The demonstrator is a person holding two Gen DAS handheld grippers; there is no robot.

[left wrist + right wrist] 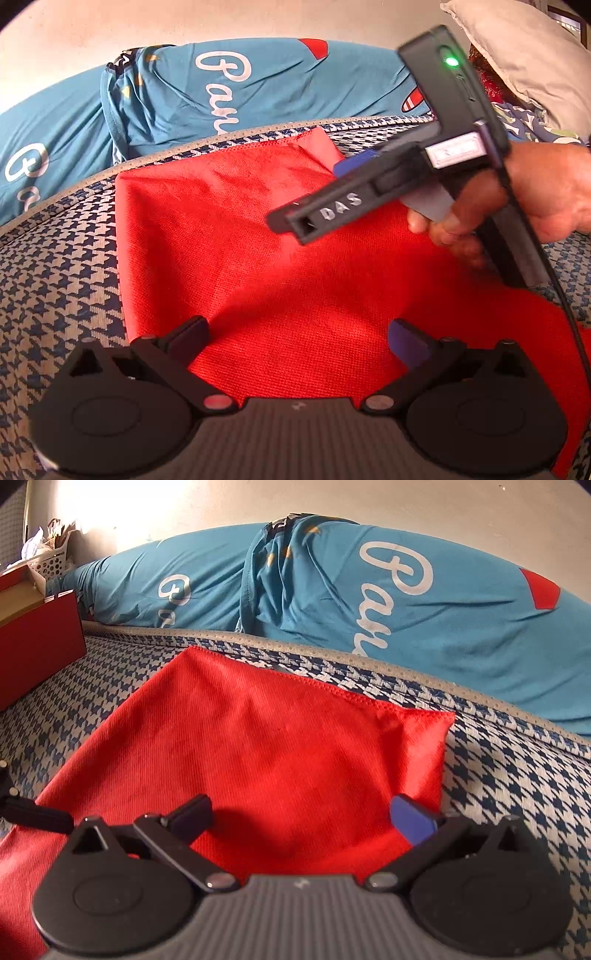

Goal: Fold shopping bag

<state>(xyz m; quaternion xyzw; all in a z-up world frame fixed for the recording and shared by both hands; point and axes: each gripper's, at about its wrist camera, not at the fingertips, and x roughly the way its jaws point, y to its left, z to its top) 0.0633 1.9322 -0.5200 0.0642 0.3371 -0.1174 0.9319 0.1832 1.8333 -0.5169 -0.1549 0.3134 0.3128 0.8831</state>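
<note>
Left wrist view: red shopping bag (280, 236) lying flat on a houndstooth mattress (55, 280), laid out, by the look of it, for folding; left gripper (299, 332) above its near edge, jaws spread, grasping nothing; a hand (517, 206) holds the right gripper (332, 173) over the bag. Right wrist view: right gripper (301, 816) released wide over the bag (258, 738); blue printed bolster (369, 598) against a pale wall (184, 506); red box (37, 642) at left.

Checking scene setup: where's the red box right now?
Right wrist view only: the red box sits at the far left on the houndstooth mattress, left of the red bag, beside a white basket.
</note>
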